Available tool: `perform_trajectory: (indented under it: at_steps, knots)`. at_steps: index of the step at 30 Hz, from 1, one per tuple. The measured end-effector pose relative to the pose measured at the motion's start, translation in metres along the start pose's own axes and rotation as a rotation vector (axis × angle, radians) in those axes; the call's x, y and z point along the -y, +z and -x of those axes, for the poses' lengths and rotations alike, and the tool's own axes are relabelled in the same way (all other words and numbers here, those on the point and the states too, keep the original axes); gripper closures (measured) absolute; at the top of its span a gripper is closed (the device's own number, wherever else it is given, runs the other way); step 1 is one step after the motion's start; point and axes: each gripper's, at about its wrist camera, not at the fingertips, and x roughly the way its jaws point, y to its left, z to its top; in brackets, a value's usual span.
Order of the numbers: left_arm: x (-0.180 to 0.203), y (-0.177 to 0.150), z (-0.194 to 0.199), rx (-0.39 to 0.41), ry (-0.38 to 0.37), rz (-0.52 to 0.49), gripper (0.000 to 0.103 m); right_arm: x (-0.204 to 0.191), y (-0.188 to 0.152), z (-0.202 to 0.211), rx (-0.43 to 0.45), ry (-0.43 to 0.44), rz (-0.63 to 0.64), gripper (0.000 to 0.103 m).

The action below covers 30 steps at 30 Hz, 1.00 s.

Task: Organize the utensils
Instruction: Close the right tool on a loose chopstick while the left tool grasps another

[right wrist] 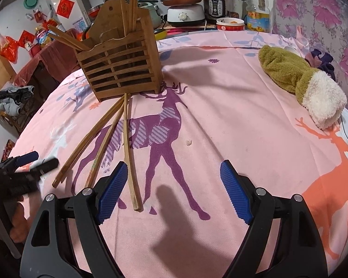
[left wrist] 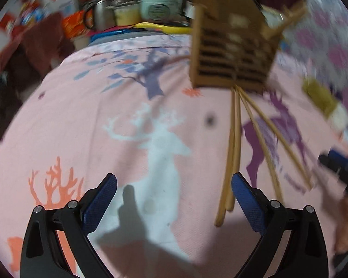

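A slatted wooden utensil holder (right wrist: 120, 69) stands on the pink deer-print tablecloth (right wrist: 220, 120), with several chopsticks (right wrist: 127, 2) upright in it. Several loose wooden chopsticks (right wrist: 99, 143) lie fanned out in front of it. My right gripper (right wrist: 174, 190) is open and empty above the cloth, its left pad beside the rightmost loose chopstick (right wrist: 131, 162). My left gripper (left wrist: 174, 201) is open and empty; the loose chopsticks (left wrist: 234, 153) lie by its right pad below the holder (left wrist: 232, 46). The left gripper also shows at the left edge of the right wrist view (right wrist: 23, 169), and the right gripper at the right edge of the left wrist view (left wrist: 341, 169).
A green and white plush cloth (right wrist: 299, 78) lies at the right of the table. Behind the table stand a rice cooker (right wrist: 222, 2), an oil bottle (right wrist: 257, 7), a bowl (right wrist: 229, 24) and other kitchen clutter. A floral curtain (right wrist: 317, 11) hangs at right.
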Motion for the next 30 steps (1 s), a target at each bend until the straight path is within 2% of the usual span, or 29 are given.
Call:
perform_trajectory:
  at_steps: [3, 11, 13, 18, 24, 30]
  knots:
    - [0.001, 0.001, 0.002, 0.008, -0.027, -0.008, 0.006, -0.002, 0.000, 0.000, 0.002, -0.005, 0.011, 0.023]
    - [0.027, -0.009, -0.003, -0.009, 0.012, -0.119, 0.007, -0.001, 0.000, -0.001, 0.000, -0.006, 0.006, 0.023]
    - [0.024, -0.009, -0.007, -0.023, 0.029, -0.113, 0.008, 0.000, 0.000, -0.001, 0.000, -0.006, 0.007, 0.023]
    - [0.008, -0.006, -0.003, -0.025, -0.014, -0.046, 0.008, 0.000, 0.000, -0.002, -0.004, -0.007, 0.010, 0.023]
    - [0.017, -0.019, -0.003, -0.052, 0.023, -0.113, 0.008, 0.000, 0.000, -0.002, -0.007, -0.008, 0.009, 0.023]
    - [0.003, -0.021, -0.002, -0.067, 0.030, -0.066, 0.008, 0.000, 0.000, -0.002, -0.008, -0.008, 0.009, 0.023]
